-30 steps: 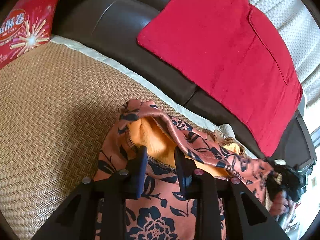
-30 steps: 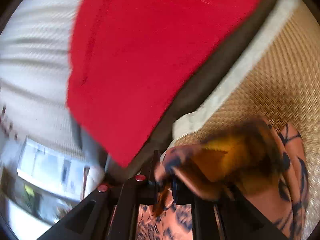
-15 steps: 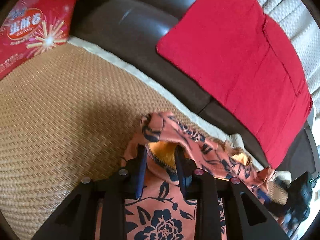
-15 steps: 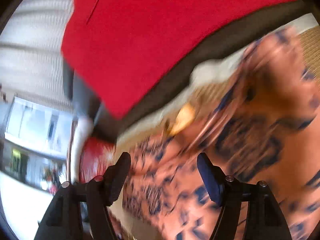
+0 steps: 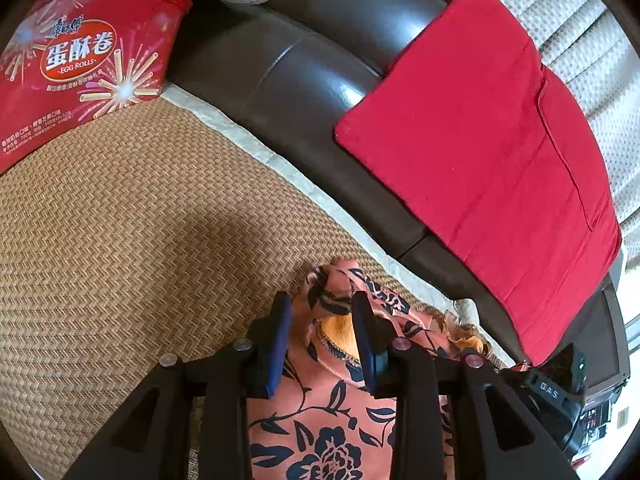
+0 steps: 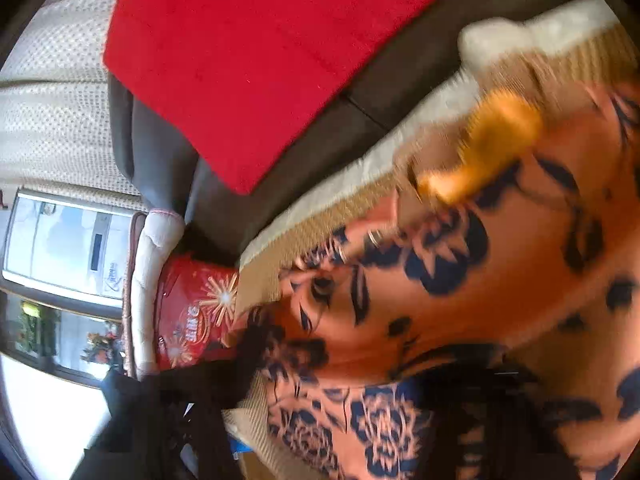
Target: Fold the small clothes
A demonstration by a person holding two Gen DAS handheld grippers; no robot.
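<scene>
An orange garment with a dark floral print and yellow lining (image 5: 320, 412) lies on a woven straw mat (image 5: 120, 240). My left gripper (image 5: 320, 320) stands over its far edge with the jaws apart; the bunched edge sits between them, touching neither pad clearly. In the blurred right wrist view the garment (image 6: 500, 280) fills the right and lower part, with yellow lining (image 6: 496, 136) showing. The right gripper's fingers are blurred dark shapes at the bottom edge, partly covered by cloth; their state is unclear.
A red egg-roll tin (image 5: 76, 64) stands at the mat's far left, also in the right wrist view (image 6: 192, 312). A dark leather sofa back (image 5: 280, 80) with a red cushion (image 5: 500, 168) runs behind the mat. A window (image 6: 60, 240) shows at left.
My left gripper's jaws have opened wider and drawn back, and the garment's edge has dropped onto the mat. The right gripper let go earlier and has swung over the garment.
</scene>
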